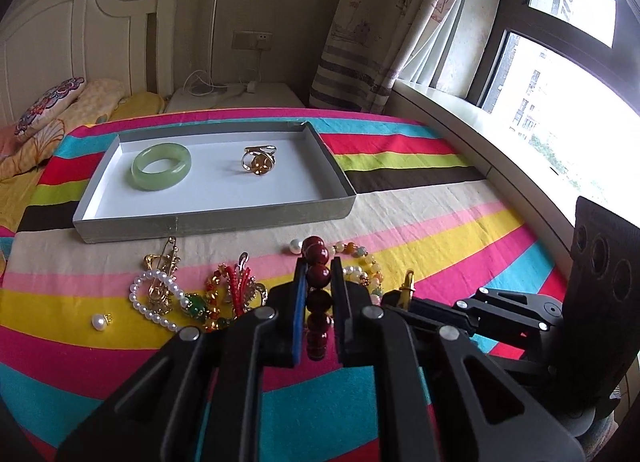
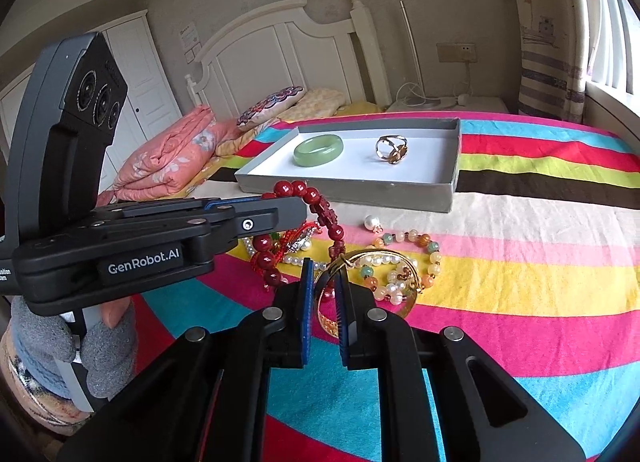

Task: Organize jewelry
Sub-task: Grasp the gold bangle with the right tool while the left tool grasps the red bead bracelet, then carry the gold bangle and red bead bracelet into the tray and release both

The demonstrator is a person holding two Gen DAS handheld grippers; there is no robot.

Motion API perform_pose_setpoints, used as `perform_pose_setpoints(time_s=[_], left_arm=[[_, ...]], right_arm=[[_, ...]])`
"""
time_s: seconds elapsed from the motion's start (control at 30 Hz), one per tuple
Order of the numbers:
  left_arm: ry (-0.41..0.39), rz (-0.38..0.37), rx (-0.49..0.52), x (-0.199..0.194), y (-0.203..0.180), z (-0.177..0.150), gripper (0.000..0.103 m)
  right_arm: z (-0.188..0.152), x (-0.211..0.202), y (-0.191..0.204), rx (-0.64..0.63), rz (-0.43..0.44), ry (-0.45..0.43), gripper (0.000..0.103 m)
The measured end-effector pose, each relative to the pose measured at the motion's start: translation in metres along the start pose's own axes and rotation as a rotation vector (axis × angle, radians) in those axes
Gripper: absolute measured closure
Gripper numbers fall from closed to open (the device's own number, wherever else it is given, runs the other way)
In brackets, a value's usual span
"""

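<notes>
You are clamping the red bead bracelet point(image 1: 318, 294) in your left gripper point(image 1: 317, 266), lifted clear for the tray point(image 1: 216, 221) beyond, while your right gripper point(image 2: 325, 276) is pinching the gold bangle point(image 2: 362, 294) on the striped cloth point(image 2: 520, 302), freeing it from the pile.

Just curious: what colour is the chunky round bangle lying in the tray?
Pale jade green, clearest in the left wrist view.

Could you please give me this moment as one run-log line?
left gripper: shut on red bead bracelet | right gripper: shut on gold bangle | tray: jade bangle, gold ring
</notes>
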State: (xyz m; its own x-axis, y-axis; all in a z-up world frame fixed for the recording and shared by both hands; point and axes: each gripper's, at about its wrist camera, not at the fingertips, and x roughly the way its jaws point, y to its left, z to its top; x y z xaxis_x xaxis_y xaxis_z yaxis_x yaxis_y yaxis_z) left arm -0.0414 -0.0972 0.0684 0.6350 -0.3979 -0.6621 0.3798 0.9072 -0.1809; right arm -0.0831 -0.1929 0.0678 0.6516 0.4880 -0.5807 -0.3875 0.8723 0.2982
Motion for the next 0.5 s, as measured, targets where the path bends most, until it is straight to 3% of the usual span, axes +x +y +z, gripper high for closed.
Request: perform_pose_setpoints(time_s=[0.23, 0.5], left_arm=[[-0.027, 0.008, 0.014, -0.009, -0.003, 0.001, 0.092], [-0.116, 0.018, 0.045, -0.04, -0.005, 0.009, 0.092]], right_arm=[[0.009, -0.013, -0.002, -0.004, -0.016, -0.036, 0.091], [0.014, -0.021, 0.003, -0.026, -0.027, -0.059, 0.091]])
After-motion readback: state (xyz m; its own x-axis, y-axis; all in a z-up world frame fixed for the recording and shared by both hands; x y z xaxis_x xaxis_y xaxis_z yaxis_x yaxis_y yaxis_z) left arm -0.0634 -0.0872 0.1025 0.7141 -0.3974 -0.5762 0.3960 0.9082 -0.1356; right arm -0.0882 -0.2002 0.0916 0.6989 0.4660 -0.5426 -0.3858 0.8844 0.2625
